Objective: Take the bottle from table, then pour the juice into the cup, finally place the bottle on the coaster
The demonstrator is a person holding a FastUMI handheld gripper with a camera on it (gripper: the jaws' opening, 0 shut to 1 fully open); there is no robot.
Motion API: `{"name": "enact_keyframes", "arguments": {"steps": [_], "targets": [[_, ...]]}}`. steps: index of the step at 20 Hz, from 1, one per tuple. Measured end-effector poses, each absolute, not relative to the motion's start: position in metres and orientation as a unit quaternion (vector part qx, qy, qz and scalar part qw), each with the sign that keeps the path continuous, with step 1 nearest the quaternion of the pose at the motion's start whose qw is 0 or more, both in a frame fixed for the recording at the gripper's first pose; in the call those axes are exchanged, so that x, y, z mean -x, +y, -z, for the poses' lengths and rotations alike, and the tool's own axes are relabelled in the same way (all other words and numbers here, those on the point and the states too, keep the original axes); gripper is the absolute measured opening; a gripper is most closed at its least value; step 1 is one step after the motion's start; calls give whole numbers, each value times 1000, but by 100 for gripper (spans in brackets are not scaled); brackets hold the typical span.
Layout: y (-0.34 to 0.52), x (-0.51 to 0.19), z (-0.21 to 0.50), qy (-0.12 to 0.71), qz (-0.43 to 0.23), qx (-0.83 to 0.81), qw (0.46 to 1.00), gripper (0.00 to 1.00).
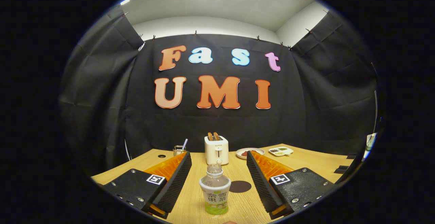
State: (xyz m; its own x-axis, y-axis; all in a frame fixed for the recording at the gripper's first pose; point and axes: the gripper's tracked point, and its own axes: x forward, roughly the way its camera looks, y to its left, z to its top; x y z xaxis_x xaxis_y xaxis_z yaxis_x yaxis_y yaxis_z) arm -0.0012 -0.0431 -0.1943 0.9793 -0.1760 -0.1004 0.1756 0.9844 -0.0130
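A clear plastic bottle with a green and white label stands upright on the wooden table, its neck uncapped. It sits between my two fingers, nearer their base, touching neither. My gripper is open wide, with a finger on each side of the bottle. A dark round coaster lies flat on the table just right of the bottle and slightly beyond it, still between the fingers. A clear cup with a straw stands farther back, beyond the left fingertip.
A white toaster with two slices of toast stands straight ahead beyond the bottle. A round plate and a white tray of food lie at the back right. Black cloth walls close off the table's far side.
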Motion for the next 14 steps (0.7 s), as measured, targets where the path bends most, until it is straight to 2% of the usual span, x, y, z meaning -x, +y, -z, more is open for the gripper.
{"name": "enact_keyframes", "arguments": {"steps": [10,14], "targets": [[-43,-1,302,164,86,24,982,97],[-39,-1,317,190,80,31,978,95]]}}
